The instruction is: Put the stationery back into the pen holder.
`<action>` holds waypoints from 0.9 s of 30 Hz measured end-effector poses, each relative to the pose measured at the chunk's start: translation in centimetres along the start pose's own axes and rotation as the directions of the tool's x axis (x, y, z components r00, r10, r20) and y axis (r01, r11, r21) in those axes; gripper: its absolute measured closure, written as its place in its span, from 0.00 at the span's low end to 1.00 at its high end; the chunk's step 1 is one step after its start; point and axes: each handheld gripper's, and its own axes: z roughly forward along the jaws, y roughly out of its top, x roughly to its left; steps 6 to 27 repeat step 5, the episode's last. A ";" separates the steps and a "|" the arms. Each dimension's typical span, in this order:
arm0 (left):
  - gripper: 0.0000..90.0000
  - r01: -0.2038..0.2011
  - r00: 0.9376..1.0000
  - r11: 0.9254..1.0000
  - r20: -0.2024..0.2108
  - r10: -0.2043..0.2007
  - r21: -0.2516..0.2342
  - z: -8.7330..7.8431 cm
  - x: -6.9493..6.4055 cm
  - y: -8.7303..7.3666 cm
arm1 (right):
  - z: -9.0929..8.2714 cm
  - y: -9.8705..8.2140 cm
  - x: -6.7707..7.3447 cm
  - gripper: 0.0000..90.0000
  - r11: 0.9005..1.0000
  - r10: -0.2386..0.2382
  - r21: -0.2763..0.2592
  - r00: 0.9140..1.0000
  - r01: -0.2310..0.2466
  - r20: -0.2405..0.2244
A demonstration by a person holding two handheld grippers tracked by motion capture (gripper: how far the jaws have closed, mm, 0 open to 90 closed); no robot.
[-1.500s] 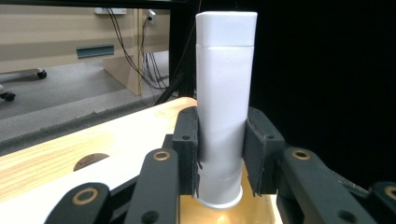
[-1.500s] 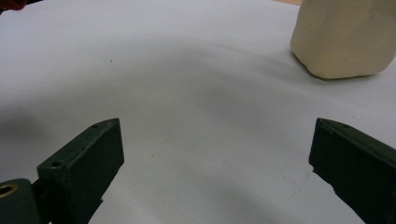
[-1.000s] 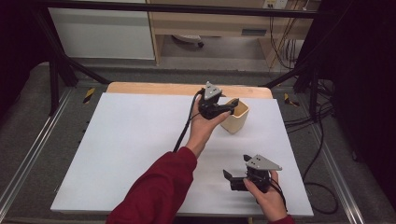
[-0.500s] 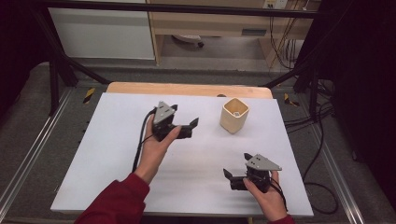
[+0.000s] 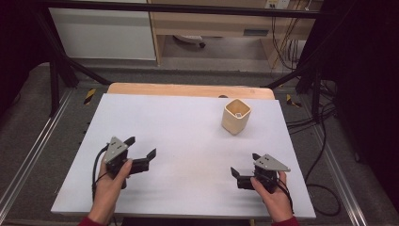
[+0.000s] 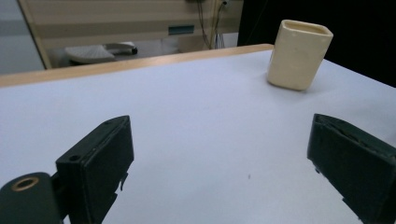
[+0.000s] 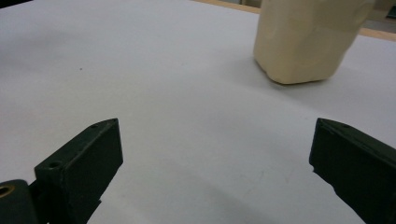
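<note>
a second ago the left gripper (image 5: 141, 153) was up at the cup (image 5: 235, 116), right against it at the far right of the worktop (image 5: 179, 141). half a second ago it was in the middle of the worktop, with the cup left behind. now it is back at the near left, low over the white top, and well apart from the cup. its fingers (image 6: 100, 158) have just been opening, and nothing is between them. they are spread wide now, and in the left gripper view you can see bare worktop in the gap. so it looks like the cup has been put down and let go, and this part of the work seems done. the cup stands upright by itself near the far right corner, with its open mouth up. something small and pale seems to lie inside it, but it is too small to tell what. the right gripper (image 5: 243, 173) sits at the near right, in the same spot as before. its fingers (image 7: 81, 163) are spread wide too, holding nothing and touching nothing. in the right gripper view the cup is ahead of them and a bit to the right. both hands look like they are resting now.
</note>
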 end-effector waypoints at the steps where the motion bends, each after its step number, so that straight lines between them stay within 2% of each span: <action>1: 0.08 0.006 1.000 1.000 -0.011 -0.006 0.005 -0.8 0.2 -0.5 | -0.1 0.0 -0.2 0.03 1.000 0.006 0.002 1.000 -0.006 0.013; 3: 0.08 0.013 1.000 1.000 -0.027 -0.013 0.016 -2.0 0.8 -1.6 | -0.1 -0.3 -0.8 0.04 1.000 0.017 0.025 0.998 -0.018 0.055; 5: 0.08 0.028 0.998 0.999 -0.063 -0.027 0.016 -2.9 1.5 -2.0 | 0.1 -0.7 -1.5 0.04 0.996 0.043 0.071 0.994 -0.050 0.102; 27: 0.08 0.028 0.998 0.999 -0.063 -0.027 0.016 -2.9 1.5 -2.0 | 0.1 -0.7 -1.5 0.04 0.996 0.043 0.071 0.994 -0.050 0.102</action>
